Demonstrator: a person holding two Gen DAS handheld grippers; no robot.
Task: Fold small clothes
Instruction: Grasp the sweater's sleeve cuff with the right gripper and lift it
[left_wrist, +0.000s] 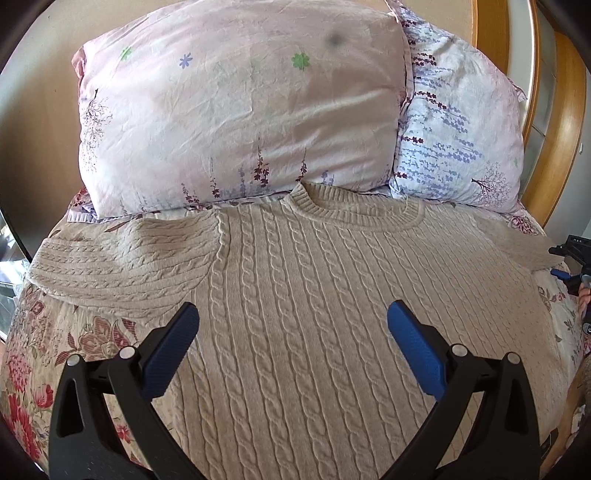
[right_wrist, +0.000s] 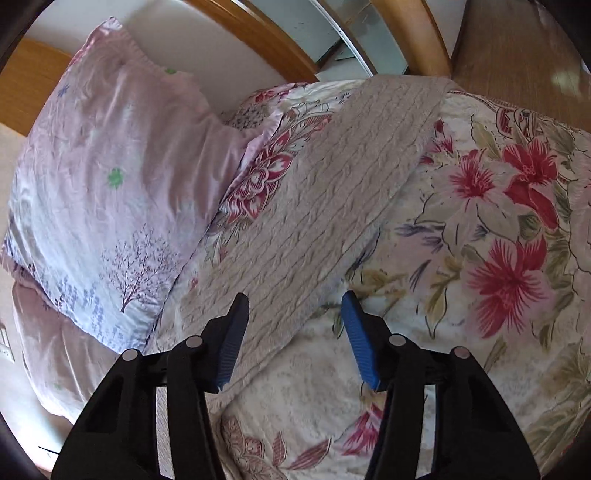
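Sweater (left_wrist: 314, 295): you see it flat on the bedspread (left_wrist: 48, 350).
Left gripper (left_wrist: 293, 321): your jaws apart, empty.
Right gripper (right_wrist: 293, 310): your jaws apart over a sleeve (right_wrist: 332, 192).

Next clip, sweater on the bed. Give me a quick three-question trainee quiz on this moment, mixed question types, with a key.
1. True or false: the sweater lies spread flat, its front up.
2. What does the collar point toward? A) pillows B) floor C) window
3. Fill in: in the right wrist view, the right claw hovers over one ____ of the sweater.

Key: 1 true. 2 A, the pink pillow and the lavender-print pillow. 3 sleeve, stretched across the floral bedspread; both claws, left claw too, stand open and empty.
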